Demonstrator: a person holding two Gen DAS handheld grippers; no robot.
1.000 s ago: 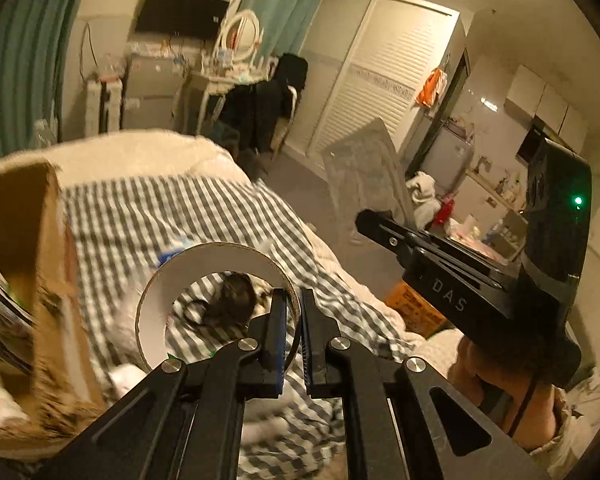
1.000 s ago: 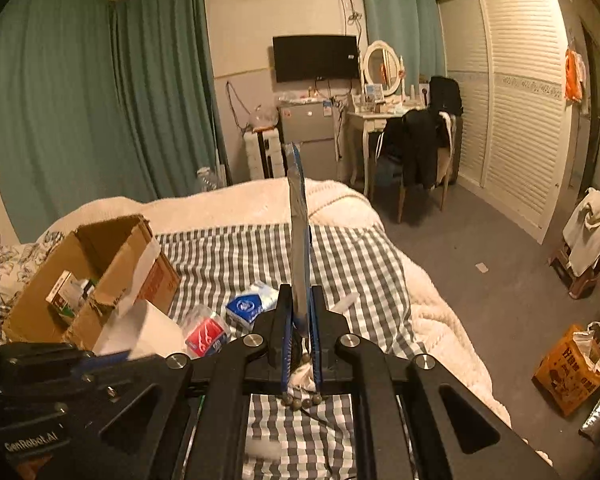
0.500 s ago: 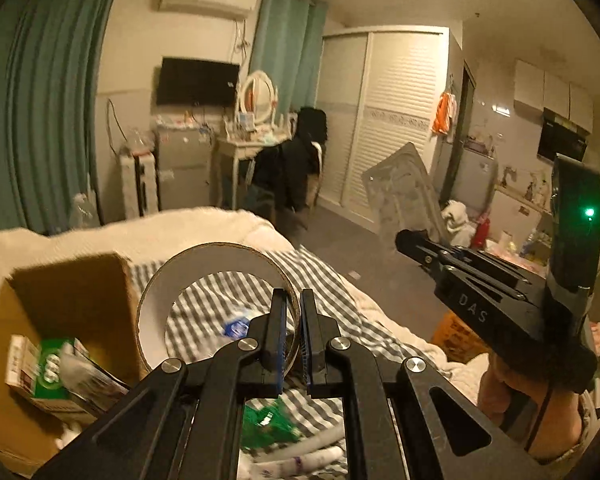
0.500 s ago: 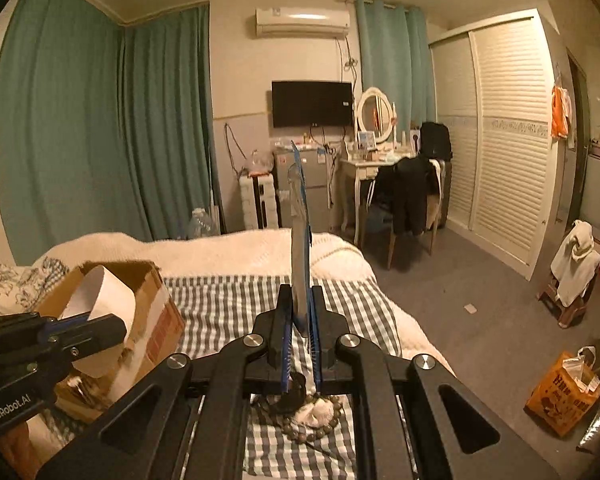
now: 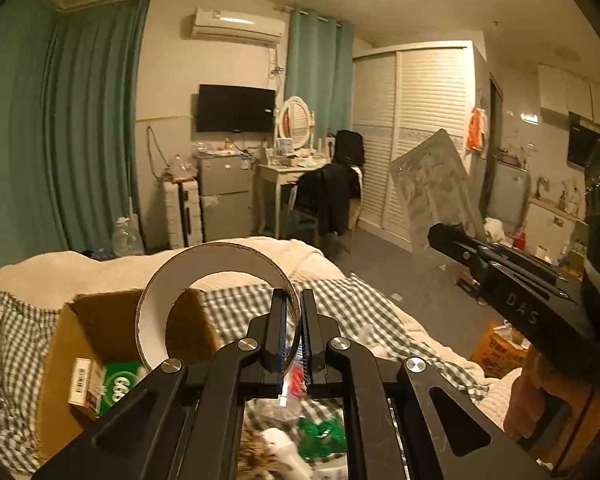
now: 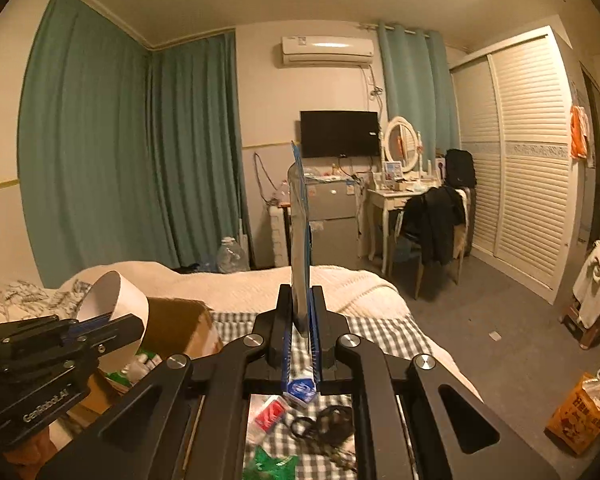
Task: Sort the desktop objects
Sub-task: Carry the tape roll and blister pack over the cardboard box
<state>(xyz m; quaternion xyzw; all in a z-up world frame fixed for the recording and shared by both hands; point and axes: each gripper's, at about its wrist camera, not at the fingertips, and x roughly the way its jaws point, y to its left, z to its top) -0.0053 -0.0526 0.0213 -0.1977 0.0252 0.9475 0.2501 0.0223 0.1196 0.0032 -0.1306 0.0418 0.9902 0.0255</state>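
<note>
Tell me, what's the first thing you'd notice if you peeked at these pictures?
Probably the big white cardboard ring, pinched at its rim by the left gripper and held up over the open cardboard box on the checked bed cover. Next, the flat packet standing straight up, clamped in the right gripper. Behind them hang tall teal curtains, and a dark TV sits on the far wall.

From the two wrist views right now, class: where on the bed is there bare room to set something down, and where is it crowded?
Free: the checked cover right of the cardboard box, and the cream blanket behind. Crowded: the box and the small packets near the fingers.
</note>
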